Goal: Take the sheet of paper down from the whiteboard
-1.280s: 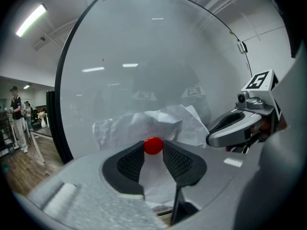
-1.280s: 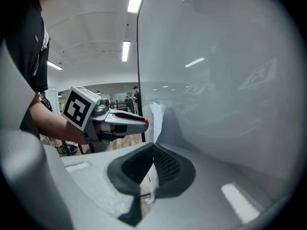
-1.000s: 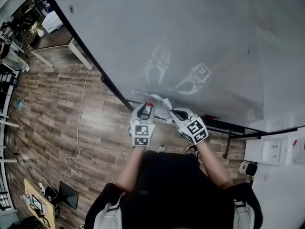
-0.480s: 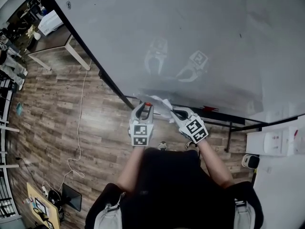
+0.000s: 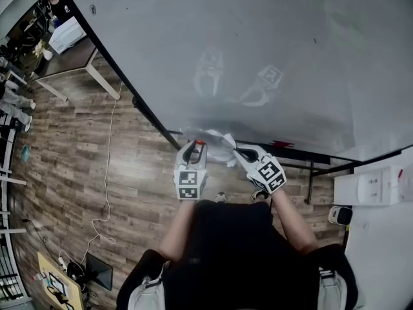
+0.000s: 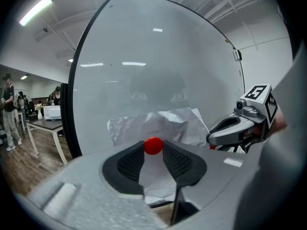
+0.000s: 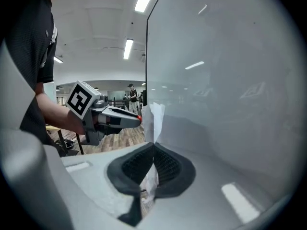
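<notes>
A crumpled white sheet of paper [image 5: 221, 148] hangs in front of the lower edge of the whiteboard [image 5: 271, 50], between my two grippers. My left gripper [image 5: 201, 144] is shut on a small round red magnet [image 6: 153, 145], which sits at its fingertips just in front of the paper [image 6: 163, 124]. My right gripper [image 5: 236, 152] is shut on the sheet's right edge. In the right gripper view the paper [image 7: 154, 118] runs edge-on between the pads, with the left gripper [image 7: 115, 117] beyond it. Both grippers show as faint reflections in the board.
The whiteboard's dark frame [image 5: 151, 118] slants down to the wooden floor [image 5: 77, 166]. A white table [image 5: 80, 50] stands at the far left, and a cable [image 5: 106, 173] trails over the floor. A white box [image 5: 368, 189] is at the right. People [image 6: 7, 110] stand far off.
Both grippers have drifted slightly along the board's lower edge, the right one a little to the right. The magnet and the paper stay held as before.
</notes>
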`<state>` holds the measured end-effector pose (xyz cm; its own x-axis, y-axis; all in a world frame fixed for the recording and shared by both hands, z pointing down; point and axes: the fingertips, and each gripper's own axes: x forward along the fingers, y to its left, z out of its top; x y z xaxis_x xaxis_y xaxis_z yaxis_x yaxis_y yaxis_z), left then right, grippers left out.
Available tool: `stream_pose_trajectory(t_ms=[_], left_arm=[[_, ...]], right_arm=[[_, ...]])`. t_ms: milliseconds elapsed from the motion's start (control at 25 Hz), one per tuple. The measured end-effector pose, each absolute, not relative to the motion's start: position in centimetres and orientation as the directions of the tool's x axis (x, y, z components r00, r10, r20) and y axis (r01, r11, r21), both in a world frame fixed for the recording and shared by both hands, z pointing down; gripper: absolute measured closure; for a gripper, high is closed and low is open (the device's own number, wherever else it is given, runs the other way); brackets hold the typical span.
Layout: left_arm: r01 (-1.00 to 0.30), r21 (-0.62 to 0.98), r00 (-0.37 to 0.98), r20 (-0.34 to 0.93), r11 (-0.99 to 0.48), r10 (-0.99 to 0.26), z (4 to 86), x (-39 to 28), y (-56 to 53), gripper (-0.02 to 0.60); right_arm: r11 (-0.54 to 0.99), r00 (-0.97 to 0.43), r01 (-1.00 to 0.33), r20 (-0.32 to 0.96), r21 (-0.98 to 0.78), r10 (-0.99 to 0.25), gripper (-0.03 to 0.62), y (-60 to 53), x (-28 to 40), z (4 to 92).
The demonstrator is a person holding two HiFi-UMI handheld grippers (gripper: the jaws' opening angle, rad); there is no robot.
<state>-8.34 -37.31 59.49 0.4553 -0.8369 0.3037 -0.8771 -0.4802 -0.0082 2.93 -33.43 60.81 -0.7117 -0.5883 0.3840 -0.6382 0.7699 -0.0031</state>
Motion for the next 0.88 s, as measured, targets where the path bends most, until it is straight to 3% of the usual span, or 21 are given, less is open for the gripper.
stream_pose_trajectory(t_ms=[880], left_arm=[[-0.886,0.003,0.441,0.316,-0.465,-0.840,60.2,-10.5,-38.2,0.449]], right_arm=[[0.766,-0.707,-0.640,0.343,0.064,-0.619,0.589,-33.9,2.6,60.0]])
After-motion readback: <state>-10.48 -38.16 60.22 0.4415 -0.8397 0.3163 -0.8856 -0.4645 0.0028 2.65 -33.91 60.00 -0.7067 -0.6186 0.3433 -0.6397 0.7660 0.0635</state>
